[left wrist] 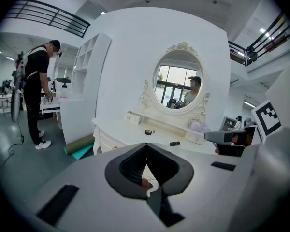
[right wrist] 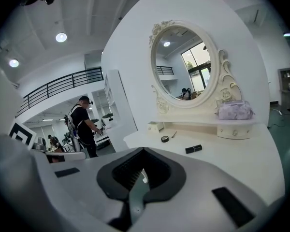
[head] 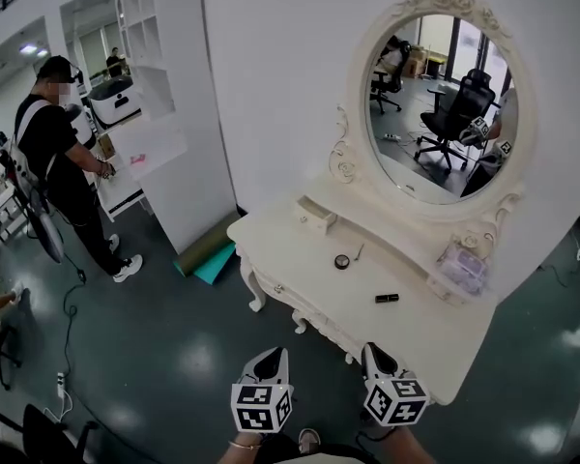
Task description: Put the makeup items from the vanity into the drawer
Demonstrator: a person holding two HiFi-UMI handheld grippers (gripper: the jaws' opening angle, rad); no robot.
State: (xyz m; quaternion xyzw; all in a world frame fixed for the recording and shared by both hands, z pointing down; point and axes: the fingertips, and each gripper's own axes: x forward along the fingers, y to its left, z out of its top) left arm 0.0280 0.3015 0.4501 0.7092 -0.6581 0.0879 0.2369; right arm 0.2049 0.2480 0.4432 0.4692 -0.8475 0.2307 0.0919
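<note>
Ahead of both tools stood the white table, its near edge just past their tips.

Left tool: held low, at the bottom of the head view. It pointed forward and slightly down, with its marker cube facing up. Jaws were clenched tip to tip with nothing between them. The wrist came in from the bottom edge and wore a thin bracelet.

Right tool: same pose, alongside the left tool and roughly parallel to it, near but apart. Jaws were likewise clenched and empty.

Neither tool touched the table or any item.

Items, all on the table:
- Black lipstick tube: lying flat, straight ahead of the right tool, the nearest item.
- Small round black pot: farther on, ahead between the two tools.
- Thin stick: just beside the pot, on its far right side. Its kind could not be made out.
- Lilac pouch: on the raised shelf, ahead and right of the right tool, below the oval mirror.
- Small shelf drawer: beyond the pot and to its left.

A person in black stood well off to the left of the left tool.
</note>
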